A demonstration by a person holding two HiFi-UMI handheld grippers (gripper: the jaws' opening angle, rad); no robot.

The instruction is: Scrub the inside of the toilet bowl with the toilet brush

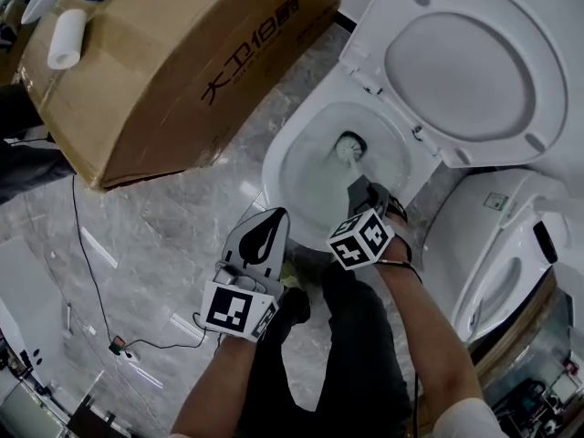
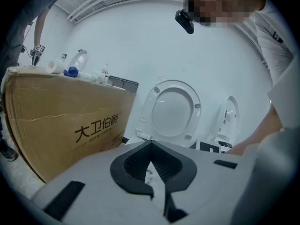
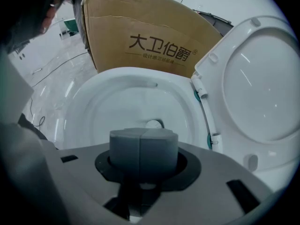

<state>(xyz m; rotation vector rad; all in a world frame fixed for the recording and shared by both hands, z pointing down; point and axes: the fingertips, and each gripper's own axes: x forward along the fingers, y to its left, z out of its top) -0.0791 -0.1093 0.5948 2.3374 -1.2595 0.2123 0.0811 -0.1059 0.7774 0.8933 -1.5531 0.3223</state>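
Grey-handled toilet brush point(image 1: 349, 147) dips into white toilet bowl point(image 1: 275, 166).

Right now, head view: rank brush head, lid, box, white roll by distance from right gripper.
1. Brush head, in bowl, ahead of right gripper.
2. Lid, upper right.
3. Box, upper left.
4. White roll, atop box, far left.

The toilet bowl point(image 1: 272, 173) lies open from above, its lid point(image 1: 474, 62) tilted back; the toilet brush point(image 1: 348, 147) held by the right gripper point(image 1: 361, 192) occupies its middle. A cardboard box point(image 1: 173, 71) crowds the bowl's left; a second toilet point(image 1: 497, 245) seems close on its right; bare floor point(image 1: 160, 240) lies open below the box.
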